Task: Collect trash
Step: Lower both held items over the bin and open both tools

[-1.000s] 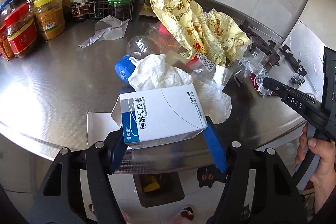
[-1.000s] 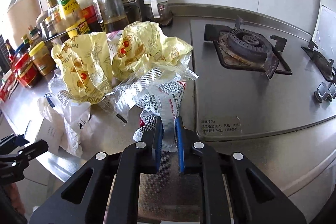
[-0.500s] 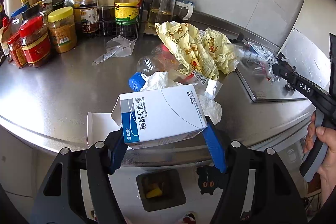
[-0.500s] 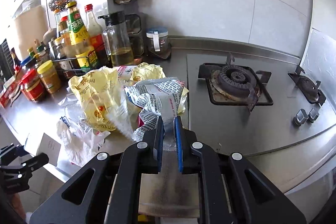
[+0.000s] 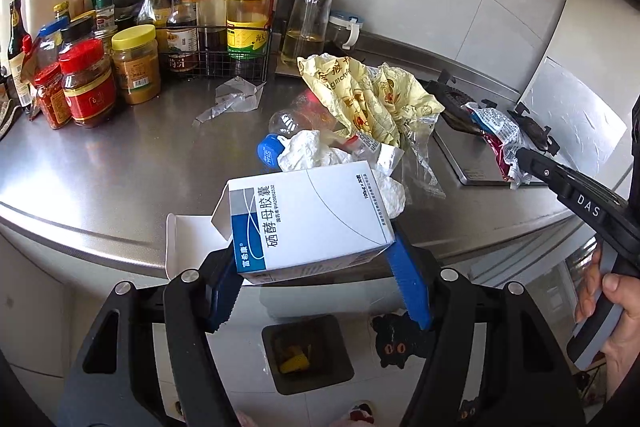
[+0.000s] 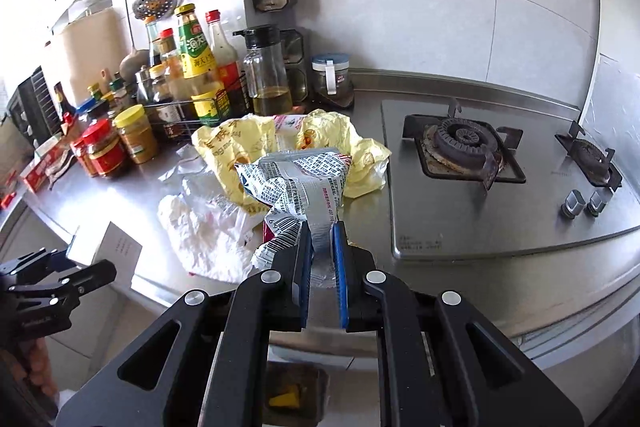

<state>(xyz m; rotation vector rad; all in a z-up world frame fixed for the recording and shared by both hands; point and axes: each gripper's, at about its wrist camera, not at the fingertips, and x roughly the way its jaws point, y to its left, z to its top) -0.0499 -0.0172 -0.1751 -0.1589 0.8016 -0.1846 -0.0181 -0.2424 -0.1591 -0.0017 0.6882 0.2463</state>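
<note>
My left gripper is shut on a white and blue medicine box, held above the counter's front edge. My right gripper is shut on a crumpled silver printed wrapper, lifted off the counter; that wrapper also shows at the right gripper's tip in the left wrist view. On the steel counter lie yellow wrappers, a white crumpled tissue, a clear bottle with a blue cap and a clear plastic scrap. A grey bin stands on the floor below the counter edge.
Sauce bottles and jars crowd the back left of the counter, some in a wire rack. A gas hob with two burners fills the right side. An oil dispenser and a small jar stand by the wall.
Both grippers have pulled back and risen from the counter, each carrying its piece. The silver wrapper has left the pile, and the bin below has come more into view.
</note>
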